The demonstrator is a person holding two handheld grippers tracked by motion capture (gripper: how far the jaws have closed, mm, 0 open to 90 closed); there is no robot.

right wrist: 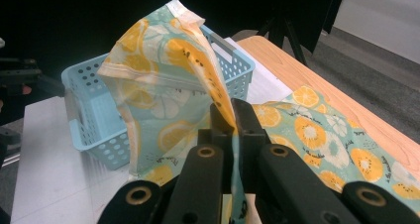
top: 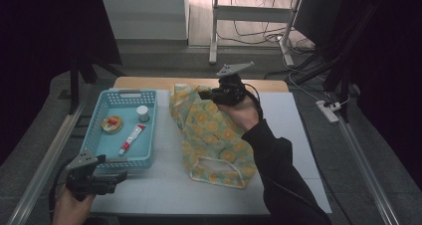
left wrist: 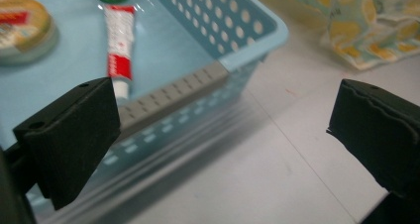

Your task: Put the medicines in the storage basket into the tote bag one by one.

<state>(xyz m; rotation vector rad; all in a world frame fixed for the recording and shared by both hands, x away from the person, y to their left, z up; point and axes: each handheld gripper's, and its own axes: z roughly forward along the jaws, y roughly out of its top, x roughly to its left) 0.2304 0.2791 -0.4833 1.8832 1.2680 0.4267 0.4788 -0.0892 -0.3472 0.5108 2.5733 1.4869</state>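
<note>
A teal fabric bag [top: 214, 140] printed with orange and lemon slices lies across the middle of the white table top. My right gripper [top: 205, 93] is at its far end, shut on the bag's edge [right wrist: 163, 80], which stands lifted into a peak above the jaws [right wrist: 232, 116]. To the left is a light blue perforated basket [top: 153, 130] holding a red and white tube [top: 132, 138], a round tin [top: 112, 124] and a small capped jar [top: 143, 113]. My left gripper [top: 122, 175] hovers open by the basket's near corner [left wrist: 247, 26], with nothing between its jaws [left wrist: 225, 110].
A wooden strip [top: 144, 82] runs along the table's far edge. Metal rails [top: 45, 160] flank both sides. Beyond the table are desk legs [top: 214, 31], cables and a power strip [top: 328, 110] on the floor. Bare white surface [top: 164, 185] lies near the front.
</note>
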